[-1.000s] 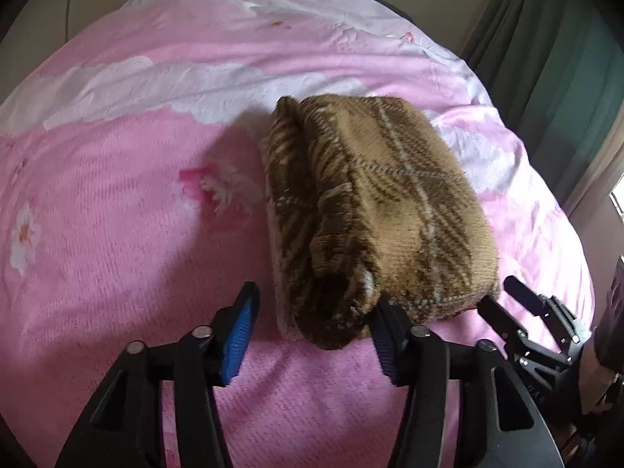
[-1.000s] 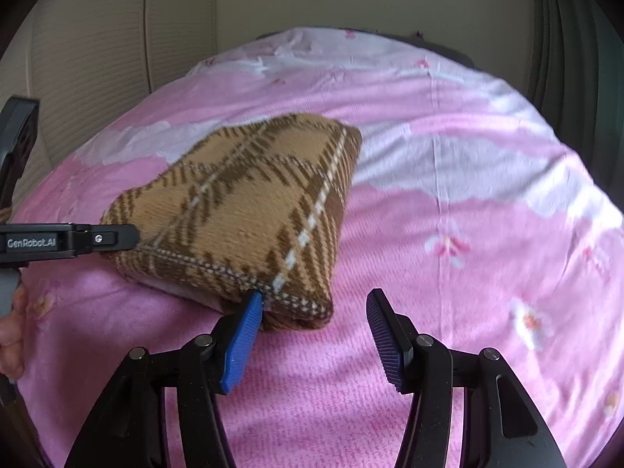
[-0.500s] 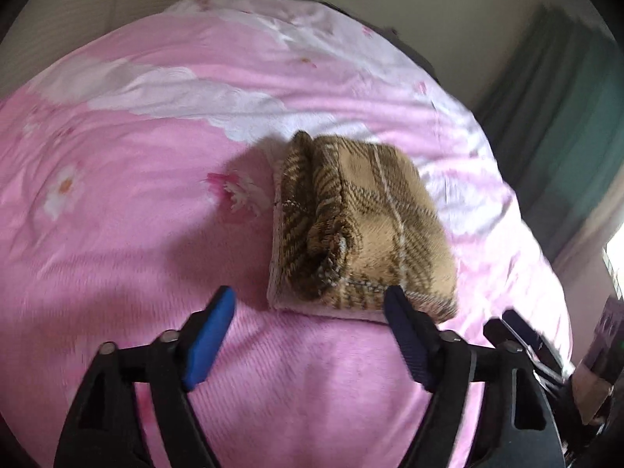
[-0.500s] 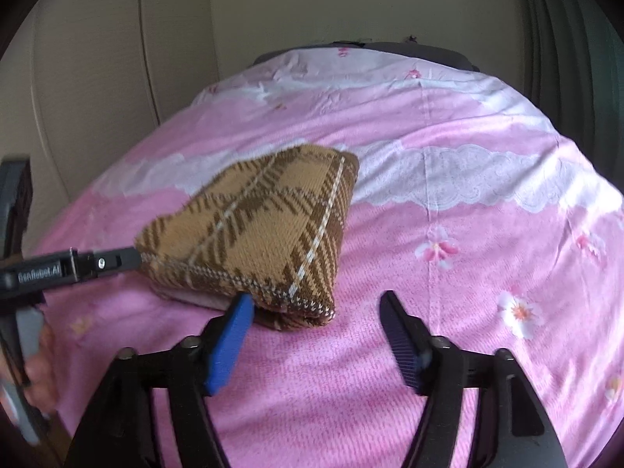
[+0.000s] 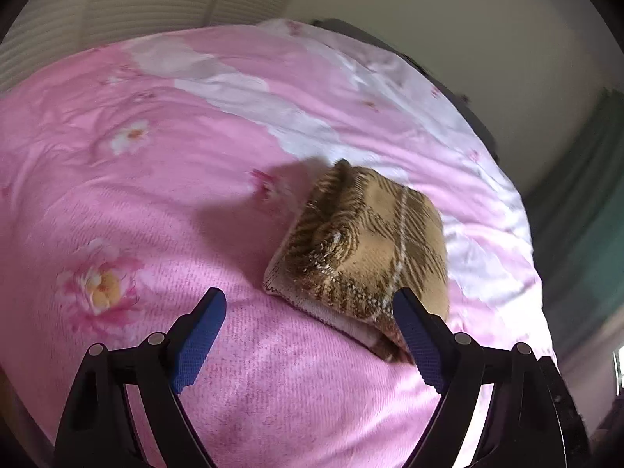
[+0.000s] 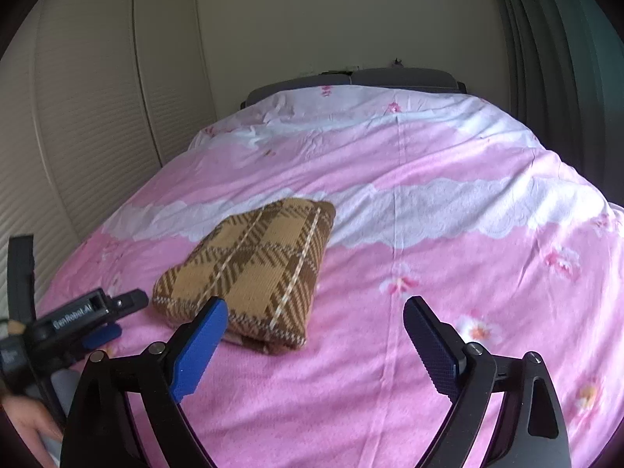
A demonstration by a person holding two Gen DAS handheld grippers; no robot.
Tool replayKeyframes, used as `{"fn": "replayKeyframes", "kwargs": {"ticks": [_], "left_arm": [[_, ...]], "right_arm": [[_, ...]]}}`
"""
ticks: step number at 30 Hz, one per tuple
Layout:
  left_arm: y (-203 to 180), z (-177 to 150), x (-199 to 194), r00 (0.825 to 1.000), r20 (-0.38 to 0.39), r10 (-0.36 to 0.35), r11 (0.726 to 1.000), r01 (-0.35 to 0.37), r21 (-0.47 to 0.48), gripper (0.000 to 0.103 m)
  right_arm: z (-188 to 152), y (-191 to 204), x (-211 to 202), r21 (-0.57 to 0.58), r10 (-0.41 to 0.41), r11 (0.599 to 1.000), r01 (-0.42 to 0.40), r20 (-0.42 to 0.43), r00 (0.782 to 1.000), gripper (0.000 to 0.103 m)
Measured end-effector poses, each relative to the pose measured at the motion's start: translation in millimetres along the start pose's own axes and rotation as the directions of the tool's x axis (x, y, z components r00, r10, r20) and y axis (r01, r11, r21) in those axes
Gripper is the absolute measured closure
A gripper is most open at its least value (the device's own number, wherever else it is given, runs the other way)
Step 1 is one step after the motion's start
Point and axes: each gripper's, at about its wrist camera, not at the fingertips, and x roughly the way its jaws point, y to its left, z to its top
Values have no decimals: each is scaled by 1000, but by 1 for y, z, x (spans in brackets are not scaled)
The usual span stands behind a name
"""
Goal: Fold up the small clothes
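A folded brown plaid knit garment (image 5: 366, 245) lies as a thick bundle on the pink flowered bedspread (image 5: 156, 202). My left gripper (image 5: 310, 308) hovers above its near edge, jaws opening wide, nothing between the blue pads. In the right wrist view the same garment (image 6: 253, 269) sits left of centre. My right gripper (image 6: 316, 316) is raised off it, jaws opening, only bedspread between them. The left gripper (image 6: 117, 312) also shows at the left edge there, held by a hand (image 6: 27, 425).
The bedspread (image 6: 448, 241) has a white lace band across the middle and a grey headboard (image 6: 351, 82) at the far end. Louvred wardrobe doors (image 6: 97, 117) stand close on the left, dark curtains (image 6: 565, 58) on the right.
Both grippers opened wider and pulled back and up from the folded garment, which stays on the bed. The left wrist view rolled, so the garment now lies tilted in it.
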Motion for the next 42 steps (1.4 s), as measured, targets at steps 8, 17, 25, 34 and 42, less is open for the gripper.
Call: {"fn": "replayKeyframes", "kwargs": {"ticks": [8, 17, 25, 34, 42], "left_arm": [[-17, -11, 14, 995, 46, 85, 993, -81, -85, 15], [-18, -20, 49, 992, 37, 121, 984, -114, -137, 15], [-5, -22, 68, 998, 47, 45, 974, -33, -222, 15], [10, -20, 83, 996, 58, -66, 955, 80, -286, 15], [14, -16, 91, 993, 72, -91, 949, 108, -297, 14]], "right_arm": [[23, -24, 34, 56, 80, 995, -79, -25, 996, 11], [30, -49, 109, 179, 268, 953, -245, -114, 957, 11], [26, -63, 175, 336, 422, 874, -350, -171, 890, 11], [26, -68, 237, 454, 529, 798, -397, -211, 822, 10], [37, -45, 280, 470, 600, 764, -443, -264, 755, 10]]}}
